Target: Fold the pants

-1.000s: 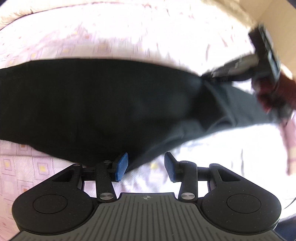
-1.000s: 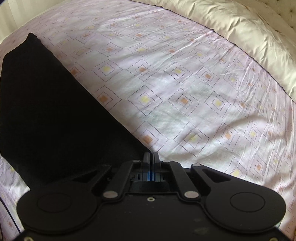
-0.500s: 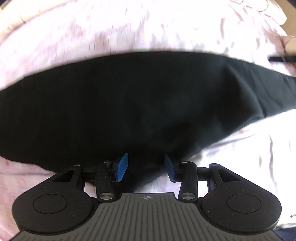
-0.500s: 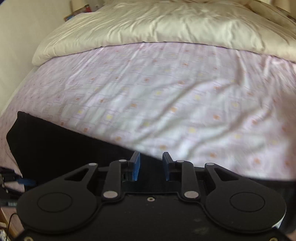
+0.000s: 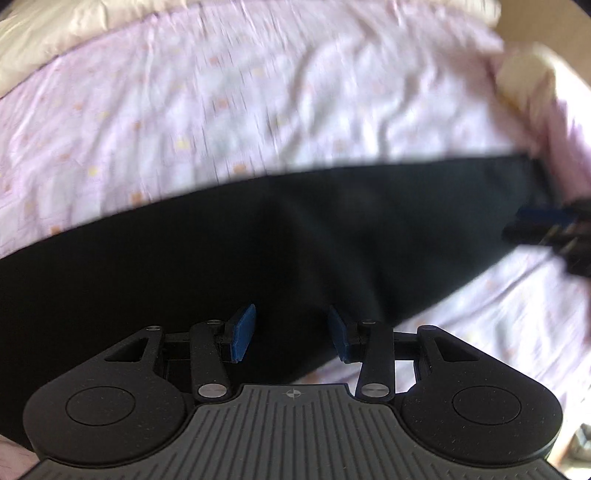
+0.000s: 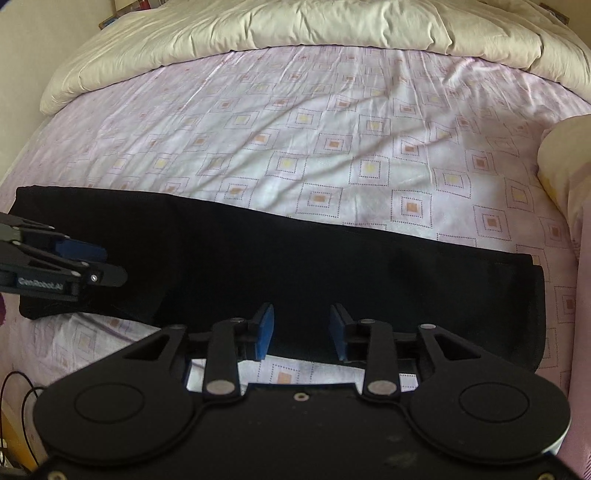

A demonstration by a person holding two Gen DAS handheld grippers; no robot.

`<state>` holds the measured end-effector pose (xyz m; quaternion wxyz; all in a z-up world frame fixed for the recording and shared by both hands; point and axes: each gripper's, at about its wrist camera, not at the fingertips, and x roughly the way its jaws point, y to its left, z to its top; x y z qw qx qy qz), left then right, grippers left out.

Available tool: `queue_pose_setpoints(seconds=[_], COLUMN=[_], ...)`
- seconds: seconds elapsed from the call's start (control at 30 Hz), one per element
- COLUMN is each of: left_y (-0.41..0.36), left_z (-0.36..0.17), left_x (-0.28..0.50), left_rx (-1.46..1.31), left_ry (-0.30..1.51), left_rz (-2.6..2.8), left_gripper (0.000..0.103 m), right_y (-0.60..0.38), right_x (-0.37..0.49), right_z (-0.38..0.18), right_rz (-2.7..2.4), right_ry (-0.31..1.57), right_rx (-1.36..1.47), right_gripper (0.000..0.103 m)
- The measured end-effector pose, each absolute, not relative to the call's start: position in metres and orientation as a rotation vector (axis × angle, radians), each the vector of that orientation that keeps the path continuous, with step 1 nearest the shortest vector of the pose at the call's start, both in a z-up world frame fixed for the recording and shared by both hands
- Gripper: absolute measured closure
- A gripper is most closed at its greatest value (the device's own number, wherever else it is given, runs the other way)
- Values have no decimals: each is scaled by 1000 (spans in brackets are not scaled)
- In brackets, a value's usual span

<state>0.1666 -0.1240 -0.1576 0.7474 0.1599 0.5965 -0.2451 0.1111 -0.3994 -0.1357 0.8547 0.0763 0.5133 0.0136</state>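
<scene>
The black pants (image 6: 295,254) lie flat as a long folded strip across the near part of the bed, waistband end at the right. They also show in the left wrist view (image 5: 258,251). My right gripper (image 6: 301,330) is open and empty, just above the strip's near edge. My left gripper (image 5: 291,334) is open and empty over the pants' left part; it also shows in the right wrist view (image 6: 99,264) above the left end. The right gripper's blue pads appear blurred in the left wrist view (image 5: 546,218).
The bed has a pink sheet (image 6: 332,140) with square patterns. A cream duvet (image 6: 295,26) is bunched at the far end. A cream pillow (image 6: 565,158) sits at the right edge. Cables (image 6: 14,398) hang off the near left corner.
My right gripper opened, let go of the pants and pulled back. The pants now lie flat in a strip. My left gripper, open throughout, shifted over the fabric.
</scene>
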Motion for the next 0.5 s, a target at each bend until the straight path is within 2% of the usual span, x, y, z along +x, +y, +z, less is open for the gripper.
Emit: queue_pose_setpoints(seconds=[0.17, 0.23, 0.27, 0.5], left_y=[-130, -135, -135, -145], left_z=[-164, -165, -165, -177], left_x=[164, 169, 170, 174], left_rx=[369, 354, 349, 348], left_ry=[1287, 1295, 1299, 1300], left_rz=[-513, -500, -495, -473], left_gripper=[59, 59, 59, 58], right_y=[-426, -442, -450, -519], right_x=[101, 101, 102, 123], right_z=[-136, -134, -134, -143], right_rz=[-24, -62, -84, -290], right_ry=[1078, 1065, 1059, 1051], right_rx=[192, 193, 190, 207], right_gripper=[61, 52, 45, 35])
